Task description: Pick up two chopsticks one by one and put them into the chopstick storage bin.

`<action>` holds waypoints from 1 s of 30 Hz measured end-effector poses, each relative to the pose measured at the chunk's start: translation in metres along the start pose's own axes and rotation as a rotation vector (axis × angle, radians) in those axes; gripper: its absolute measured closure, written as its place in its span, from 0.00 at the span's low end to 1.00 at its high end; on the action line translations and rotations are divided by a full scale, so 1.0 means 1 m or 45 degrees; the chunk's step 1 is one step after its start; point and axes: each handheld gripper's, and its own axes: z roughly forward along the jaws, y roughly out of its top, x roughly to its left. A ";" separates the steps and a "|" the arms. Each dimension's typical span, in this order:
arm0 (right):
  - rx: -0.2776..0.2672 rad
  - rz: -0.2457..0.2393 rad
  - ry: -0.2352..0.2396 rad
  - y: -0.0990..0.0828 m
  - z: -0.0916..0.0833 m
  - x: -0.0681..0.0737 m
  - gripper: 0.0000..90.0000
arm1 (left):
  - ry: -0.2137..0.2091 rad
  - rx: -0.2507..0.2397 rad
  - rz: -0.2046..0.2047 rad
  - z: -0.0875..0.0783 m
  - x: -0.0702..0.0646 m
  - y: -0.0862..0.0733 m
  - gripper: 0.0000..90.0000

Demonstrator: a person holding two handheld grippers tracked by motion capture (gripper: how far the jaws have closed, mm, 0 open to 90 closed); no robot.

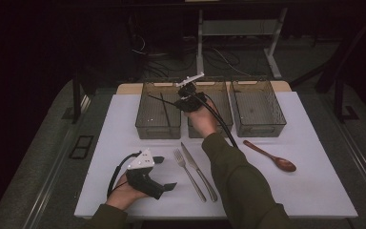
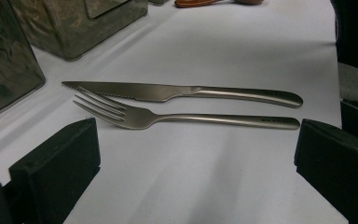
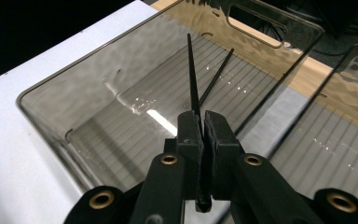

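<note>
White desk (image 1: 124, 124) carries three clear bins, and over the leftmost bin (image 3: 65, 107) the right gripper (image 3: 203, 122) jaws pinch a thin, stiff, slippery black chopstick (image 3: 192, 74) near its end, while the left gripper (image 2: 196, 154) jaws gape empty.

Bare cloth (image 1: 124, 143) left of fork (image 1: 188, 173)

Dim room, black surroundings; only the white tabletop (image 1: 124, 138) is lit, from above. Soft grain in the high view. Glare streaks on the left bin (image 3: 135, 105) floor; near gripper (image 3: 204, 135) parts slightly blurred.
</note>
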 end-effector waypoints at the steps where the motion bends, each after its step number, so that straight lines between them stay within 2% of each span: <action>1: 0.008 0.001 -0.007 0.001 0.003 0.001 0.95 | 0.000 -0.002 -0.001 0.000 0.000 0.000 0.00; 5: 0.028 0.001 -0.024 0.004 0.014 0.004 0.95 | -0.002 -0.004 0.004 0.000 0.000 0.000 0.00; 14: 0.076 0.012 -0.019 0.002 0.030 0.011 0.95 | -0.007 -0.001 0.002 0.000 0.000 0.000 0.00; 18: 0.102 0.023 0.015 0.000 0.035 0.012 0.93 | -0.011 0.003 0.000 0.001 -0.001 0.000 0.00; 23: 0.115 -0.003 0.049 -0.001 0.038 0.016 0.92 | -0.010 0.002 -0.002 0.001 0.000 0.000 0.00; 30: 0.085 -0.004 0.124 0.000 0.028 0.015 0.75 | -0.008 -0.001 0.006 0.000 0.001 0.000 0.00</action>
